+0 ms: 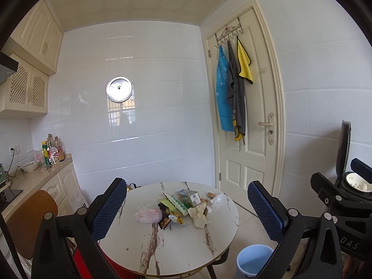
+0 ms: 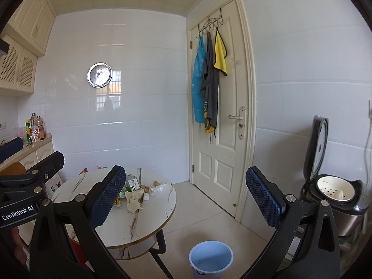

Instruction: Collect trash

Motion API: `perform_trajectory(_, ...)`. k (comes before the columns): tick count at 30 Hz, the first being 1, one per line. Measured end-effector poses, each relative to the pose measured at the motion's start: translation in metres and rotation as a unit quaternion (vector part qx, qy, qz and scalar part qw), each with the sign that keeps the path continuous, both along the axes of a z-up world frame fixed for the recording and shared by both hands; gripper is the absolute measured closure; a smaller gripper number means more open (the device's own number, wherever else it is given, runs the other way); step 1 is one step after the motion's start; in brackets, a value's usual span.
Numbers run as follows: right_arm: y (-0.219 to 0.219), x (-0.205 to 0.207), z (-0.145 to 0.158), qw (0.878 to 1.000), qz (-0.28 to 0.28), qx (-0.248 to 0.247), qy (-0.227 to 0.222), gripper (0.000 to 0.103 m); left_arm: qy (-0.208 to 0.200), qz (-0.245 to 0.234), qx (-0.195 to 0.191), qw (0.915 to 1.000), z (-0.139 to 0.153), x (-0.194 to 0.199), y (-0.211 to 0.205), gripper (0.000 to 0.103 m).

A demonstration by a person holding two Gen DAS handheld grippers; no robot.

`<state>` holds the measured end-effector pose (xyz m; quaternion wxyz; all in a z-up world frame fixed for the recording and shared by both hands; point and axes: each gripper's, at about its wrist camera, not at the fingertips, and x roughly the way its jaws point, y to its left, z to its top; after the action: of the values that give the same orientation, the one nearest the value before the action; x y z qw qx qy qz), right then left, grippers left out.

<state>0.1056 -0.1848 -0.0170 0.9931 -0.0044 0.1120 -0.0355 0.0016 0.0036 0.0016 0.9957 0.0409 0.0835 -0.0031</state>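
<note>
On the round marble-patterned table (image 1: 162, 251) in the middle of the kitchen, we see the trash heaped in a loose pile (image 1: 179, 207): a pink plastic bag (image 1: 148, 215) at its left, a small green-and-white carton (image 1: 189, 196) toward the far side, a crumpled tissue (image 1: 197, 214) at the near right, and dark and yellow snack wrappers (image 1: 171, 219) between them. Our left gripper (image 1: 186, 211) hangs above the near edge of the table with its blue-padded fingers (image 1: 108, 209) spread wide and nothing between them. Our right gripper (image 2: 183, 200) is held further right, over the floor beside the table, its fingers (image 2: 264, 200) likewise wide apart and empty. A light blue bucket (image 2: 211, 259) stands on the tiled floor just beside the table's right side, upright and open. Against the right wall sits a rice cooker (image 2: 337, 195) with its lid raised. Behind the table, aprons and a yellow cloth (image 1: 244, 61) hang from a hook rack on the white door (image 1: 251, 144).
</note>
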Motion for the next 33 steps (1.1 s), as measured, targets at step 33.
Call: perform_trajectory(33, -0.001, 0.008, -0.006, 1.000, -0.005, 0.000, 0.004, 0.000, 0.012, -0.005, 0.004, 0.9999, -0.003, 0.010, 0.000, 0.000)
